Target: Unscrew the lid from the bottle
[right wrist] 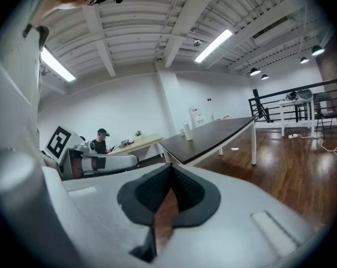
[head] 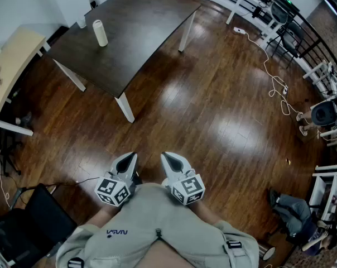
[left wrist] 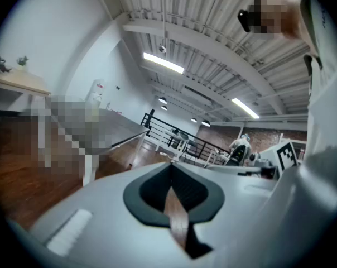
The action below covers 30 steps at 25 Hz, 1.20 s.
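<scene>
Bottle (head: 100,33) stands on dark table (head: 143,21), beyond closed left tongs (head: 129,157), right tongs (head: 166,157).

A dark surface (head: 140,32) on white legs (head: 124,106) stands at the far side of the room, and a pale bottle (head: 100,33) stands upright on it near its left end. A small white cup (head: 81,23) sits just beyond the bottle at the corner. The glossy wooden floor (head: 213,110) carries a white cable (head: 274,77) that trails along its right side.
</scene>
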Motion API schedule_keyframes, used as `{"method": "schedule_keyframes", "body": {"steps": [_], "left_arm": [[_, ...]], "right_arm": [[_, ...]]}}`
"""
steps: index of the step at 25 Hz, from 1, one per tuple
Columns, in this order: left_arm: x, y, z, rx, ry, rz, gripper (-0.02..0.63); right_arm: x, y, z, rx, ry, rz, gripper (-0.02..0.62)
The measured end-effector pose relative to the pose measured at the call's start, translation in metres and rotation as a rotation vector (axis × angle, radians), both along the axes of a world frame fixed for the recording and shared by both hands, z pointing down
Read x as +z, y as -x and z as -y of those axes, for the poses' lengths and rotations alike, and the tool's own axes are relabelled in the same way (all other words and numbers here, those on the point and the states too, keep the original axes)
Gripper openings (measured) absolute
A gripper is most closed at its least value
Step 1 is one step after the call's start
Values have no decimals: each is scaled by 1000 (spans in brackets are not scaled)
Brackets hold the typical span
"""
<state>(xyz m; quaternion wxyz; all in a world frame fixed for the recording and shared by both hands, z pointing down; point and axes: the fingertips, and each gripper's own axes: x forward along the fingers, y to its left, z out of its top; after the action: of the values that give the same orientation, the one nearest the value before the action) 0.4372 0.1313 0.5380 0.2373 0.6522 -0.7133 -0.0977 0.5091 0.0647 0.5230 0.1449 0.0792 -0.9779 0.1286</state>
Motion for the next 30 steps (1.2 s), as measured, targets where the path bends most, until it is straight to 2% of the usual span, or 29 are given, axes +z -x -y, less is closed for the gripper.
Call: {"method": "schedule_keyframes", "body": {"steps": [9, 16, 21, 30], "left_arm": [[-30, 119, -7, -59, -106, 36, 2], [-46, 197, -40, -144, -157, 43, 2], [-47, 225, -60, -236, -171, 31, 2], [-30, 282, -96, -399, -120, 37, 2]], "right_arm": [[-47, 122, 7, 18, -131, 70, 0], [-67, 197, -23, -63, -199, 111, -2], [-68, 234, -39, -142, -186, 121, -2], [-44, 305, -58, -271, -128, 115, -1]]}}
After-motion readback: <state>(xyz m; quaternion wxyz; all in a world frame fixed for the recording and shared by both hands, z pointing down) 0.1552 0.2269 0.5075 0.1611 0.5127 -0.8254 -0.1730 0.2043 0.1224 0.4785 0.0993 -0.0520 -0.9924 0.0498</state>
